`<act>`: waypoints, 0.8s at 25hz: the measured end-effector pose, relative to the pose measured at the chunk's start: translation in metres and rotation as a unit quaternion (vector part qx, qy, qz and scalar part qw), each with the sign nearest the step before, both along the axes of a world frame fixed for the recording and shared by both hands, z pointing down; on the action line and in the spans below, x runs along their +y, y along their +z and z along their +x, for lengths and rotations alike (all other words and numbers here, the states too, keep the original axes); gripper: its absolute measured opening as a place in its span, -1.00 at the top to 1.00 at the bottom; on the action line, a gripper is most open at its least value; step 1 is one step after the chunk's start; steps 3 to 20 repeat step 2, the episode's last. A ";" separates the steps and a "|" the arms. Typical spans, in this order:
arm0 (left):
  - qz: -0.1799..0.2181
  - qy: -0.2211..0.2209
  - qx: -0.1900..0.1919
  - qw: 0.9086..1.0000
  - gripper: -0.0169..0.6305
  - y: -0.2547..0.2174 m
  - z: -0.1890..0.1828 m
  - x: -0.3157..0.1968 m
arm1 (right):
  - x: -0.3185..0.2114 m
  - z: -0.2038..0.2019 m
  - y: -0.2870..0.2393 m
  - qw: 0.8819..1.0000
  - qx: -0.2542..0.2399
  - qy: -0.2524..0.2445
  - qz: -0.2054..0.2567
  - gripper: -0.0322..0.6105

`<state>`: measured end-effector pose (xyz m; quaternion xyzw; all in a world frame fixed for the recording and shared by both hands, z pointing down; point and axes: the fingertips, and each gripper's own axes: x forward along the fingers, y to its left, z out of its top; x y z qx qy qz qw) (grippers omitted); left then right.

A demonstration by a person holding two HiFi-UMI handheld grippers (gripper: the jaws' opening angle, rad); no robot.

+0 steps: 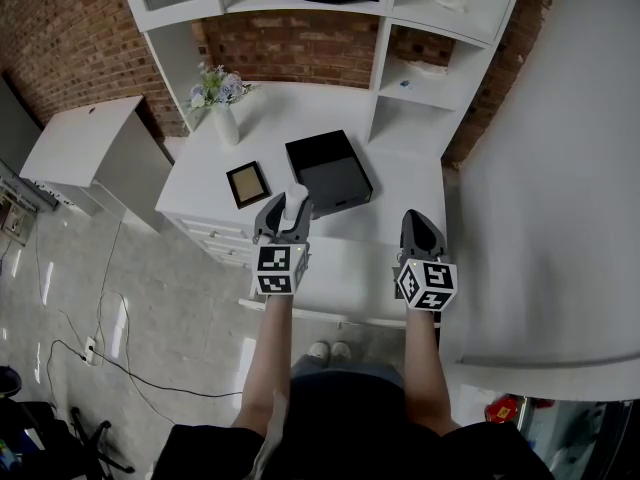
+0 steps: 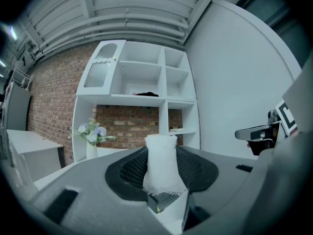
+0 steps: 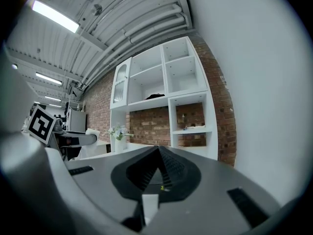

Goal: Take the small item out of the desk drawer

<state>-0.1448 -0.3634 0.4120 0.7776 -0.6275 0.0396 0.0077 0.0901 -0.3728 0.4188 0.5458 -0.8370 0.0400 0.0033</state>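
Note:
A small white gauze-like roll stands upright between the pads of my left gripper, which is shut on it. It is held above the front part of the white desk. My right gripper hovers to the right over the desk's front edge, with its jaws closed together and nothing between them. Each gripper shows at the side of the other's view. The desk's drawer fronts lie below and left of the left gripper.
On the desk are a black box, a small picture frame and a white vase of flowers. A white shelf unit rises at the back, with a brick wall behind it. A white wall stands on the right and cables lie on the floor.

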 end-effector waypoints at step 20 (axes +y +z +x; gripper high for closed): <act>-0.001 0.001 -0.001 1.000 0.43 0.001 0.000 0.000 | 0.000 0.000 0.001 1.000 0.000 0.000 0.000 0.91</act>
